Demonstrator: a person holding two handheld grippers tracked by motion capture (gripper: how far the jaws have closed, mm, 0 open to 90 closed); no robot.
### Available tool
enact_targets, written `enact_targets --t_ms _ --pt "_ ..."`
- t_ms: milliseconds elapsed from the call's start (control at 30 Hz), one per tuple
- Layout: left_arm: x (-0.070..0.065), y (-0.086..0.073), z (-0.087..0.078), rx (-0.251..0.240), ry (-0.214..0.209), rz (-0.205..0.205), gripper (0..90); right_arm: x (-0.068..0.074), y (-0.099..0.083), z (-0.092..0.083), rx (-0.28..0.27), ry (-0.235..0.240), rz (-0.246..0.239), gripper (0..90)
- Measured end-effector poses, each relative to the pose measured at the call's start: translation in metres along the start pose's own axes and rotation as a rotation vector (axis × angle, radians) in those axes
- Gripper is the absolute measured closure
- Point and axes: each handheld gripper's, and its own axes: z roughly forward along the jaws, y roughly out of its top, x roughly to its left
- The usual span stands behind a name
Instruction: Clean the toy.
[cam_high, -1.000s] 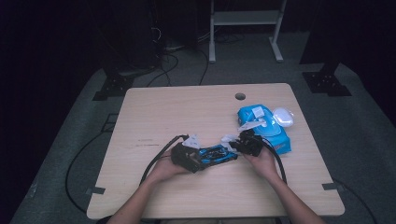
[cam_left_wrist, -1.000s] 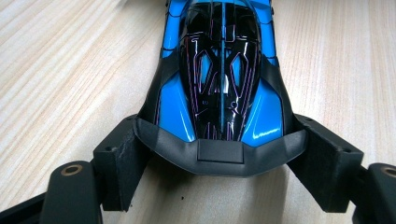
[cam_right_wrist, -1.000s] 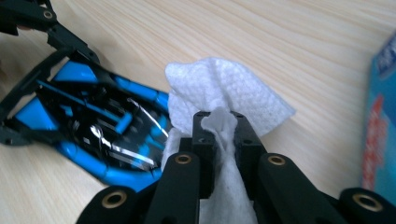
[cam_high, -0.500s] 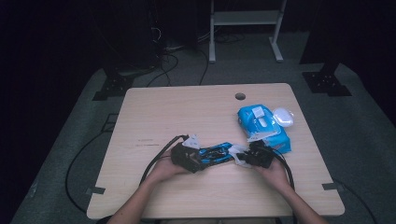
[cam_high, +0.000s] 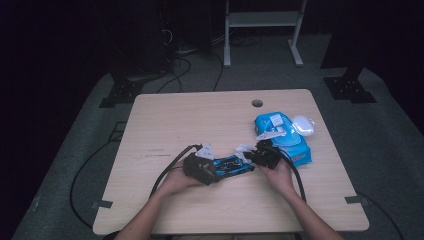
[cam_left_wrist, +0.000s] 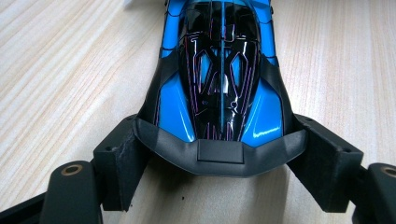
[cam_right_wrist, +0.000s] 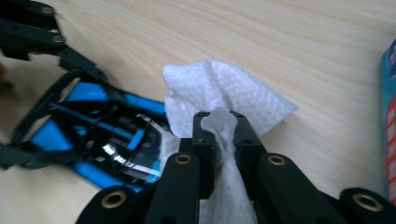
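Since a second ago the right gripper (cam_high: 254, 155) has drawn back from the wipes pack (cam_high: 282, 137) toward lower centre of the high view, carrying a white wipe (cam_right_wrist: 224, 100) up to the toy car (cam_high: 231, 165); its jaws are pinched tight on the wipe, which touches the car's end in the right gripper view; the left gripper (cam_left_wrist: 219, 158), unmoved, clamps the blue-and-black car's tail between its jaws, the car lying flat on the wooden table (cam_high: 200, 120), just below mid-frame; a white lid (cam_high: 303, 125) rests at the pack's upper right.
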Motion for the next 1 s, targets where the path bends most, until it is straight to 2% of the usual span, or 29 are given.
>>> enact_targets --t_ms 100,267,433,500,533,700,733,767,833,900,933,1000 --pt "0.001 -0.001 -0.001 0.001 -0.004 0.002 24.2 -0.004 0.0 0.0 0.008 -0.013 -0.004 81.9" --pt "0.001 -0.001 -0.001 -0.003 -0.004 0.001 24.2 -0.009 -0.014 -0.013 0.018 -0.01 -0.002 81.9" --pt "0.001 0.001 0.001 0.001 -0.001 0.006 24.2 -0.002 -0.023 -0.024 0.02 0.04 -0.021 81.9" --pt "0.001 0.002 0.002 0.0 0.001 0.004 24.2 0.004 -0.02 -0.024 0.01 0.07 -0.024 81.9" --pt "0.0 0.003 0.003 0.0 0.001 0.004 24.2 0.013 -0.015 -0.019 0.01 0.094 -0.049 81.9" --pt "0.0 0.002 0.003 -0.005 0.0 -0.003 24.2 0.032 -0.008 -0.008 -0.001 0.123 -0.09 82.0" --pt "0.0 0.002 0.003 -0.002 0.0 0.001 24.2 0.036 -0.006 -0.007 -0.002 0.138 -0.09 82.0" --pt "0.0 0.003 0.003 -0.003 0.001 0.003 24.2 0.046 -0.002 -0.001 -0.003 0.162 -0.106 82.0" --pt "0.0 0.004 0.004 -0.003 0.0 -0.001 24.2 0.05 0.0 0.001 0.0 0.171 -0.109 82.0" --pt "-0.001 0.005 0.005 -0.004 0.002 0.0 24.2 0.059 0.003 0.008 0.007 0.199 -0.118 82.0" --pt "-0.001 0.005 0.005 0.0 0.004 0.004 24.2 0.069 0.006 0.018 0.014 0.222 -0.137 82.0" --pt "0.0 0.004 0.005 -0.002 0.003 -0.001 24.2 0.072 0.007 0.021 0.017 0.223 -0.144 81.9"
